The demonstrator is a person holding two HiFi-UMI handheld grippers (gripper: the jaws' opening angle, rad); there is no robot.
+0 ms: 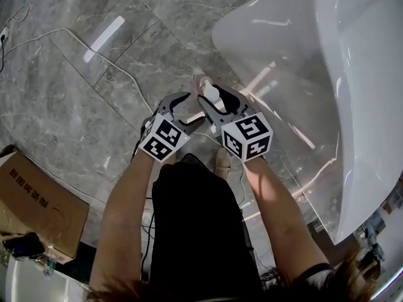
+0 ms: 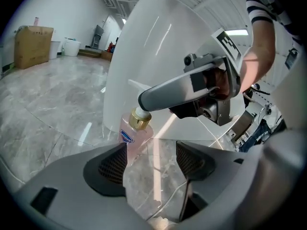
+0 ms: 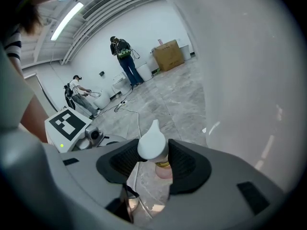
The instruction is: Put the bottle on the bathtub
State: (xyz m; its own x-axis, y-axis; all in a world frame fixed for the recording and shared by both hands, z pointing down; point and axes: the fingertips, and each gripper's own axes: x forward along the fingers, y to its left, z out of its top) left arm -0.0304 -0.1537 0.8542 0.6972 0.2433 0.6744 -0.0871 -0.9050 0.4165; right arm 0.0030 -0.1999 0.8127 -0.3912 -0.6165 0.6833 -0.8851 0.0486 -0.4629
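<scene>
A clear pinkish bottle [image 1: 201,80] with a gold collar and a white pump head [image 3: 152,145] hangs above the marble floor, beside the white bathtub [image 1: 283,43]. My right gripper [image 1: 212,94] is shut on the pump head, and its pads [image 3: 184,162] press on both sides. In the left gripper view the bottle [image 2: 135,133] hangs under the right gripper's fingertip, just past my left jaws. My left gripper [image 1: 189,109] is open and holds nothing, close on the bottle's left. The tub's outer wall [image 2: 158,47] rises right behind the bottle.
A cardboard box [image 1: 38,200] lies on the floor at the lower left. A white cable [image 1: 94,49] runs across the grey marble tiles. Two people [image 3: 122,56] and another box [image 3: 168,55] stand far off by the wall.
</scene>
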